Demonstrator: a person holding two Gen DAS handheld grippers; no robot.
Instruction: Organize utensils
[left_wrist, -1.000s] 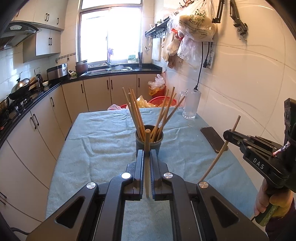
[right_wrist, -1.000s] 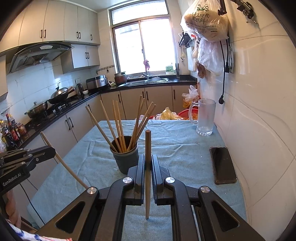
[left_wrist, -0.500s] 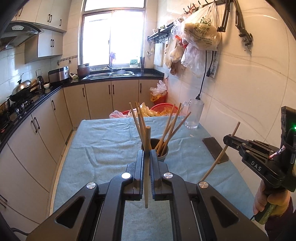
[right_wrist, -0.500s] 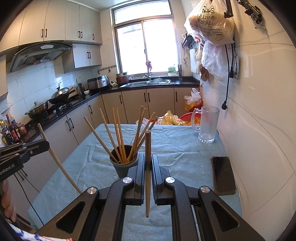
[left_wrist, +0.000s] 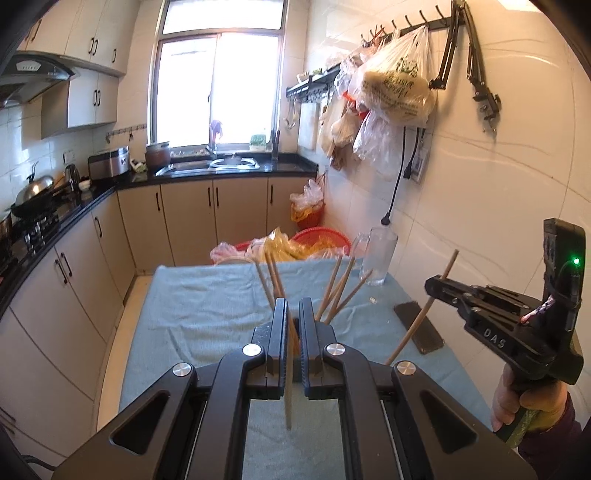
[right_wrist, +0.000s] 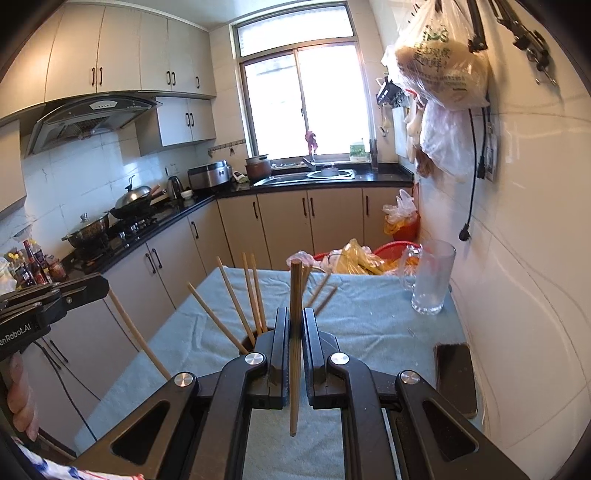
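My left gripper (left_wrist: 291, 306) is shut on a wooden chopstick (left_wrist: 288, 398) that stands nearly upright between its jaws. Just beyond its fingers several chopsticks (left_wrist: 340, 291) fan out of a dark holder cup, whose body the fingers hide. My right gripper (right_wrist: 295, 314) is shut on another upright chopstick (right_wrist: 295, 291), just above and in front of the cup (right_wrist: 252, 340). Each view shows the other gripper off to the side: the right gripper (left_wrist: 436, 286) with its slanted chopstick (left_wrist: 417, 321), and the left gripper (right_wrist: 86, 291) with its chopstick (right_wrist: 136, 336).
A blue towel (right_wrist: 369, 306) covers the table. A black phone (right_wrist: 454, 376) lies near the right edge by the tiled wall, with a glass mug (right_wrist: 430, 280) beyond it. A red basket (left_wrist: 321, 236) with plastic bags sits past the table's far end. Cabinets run along the left.
Both grippers have risen with their chopsticks still gripped. The holder cup has dropped lower in both views and is now mostly hidden behind the fingers.
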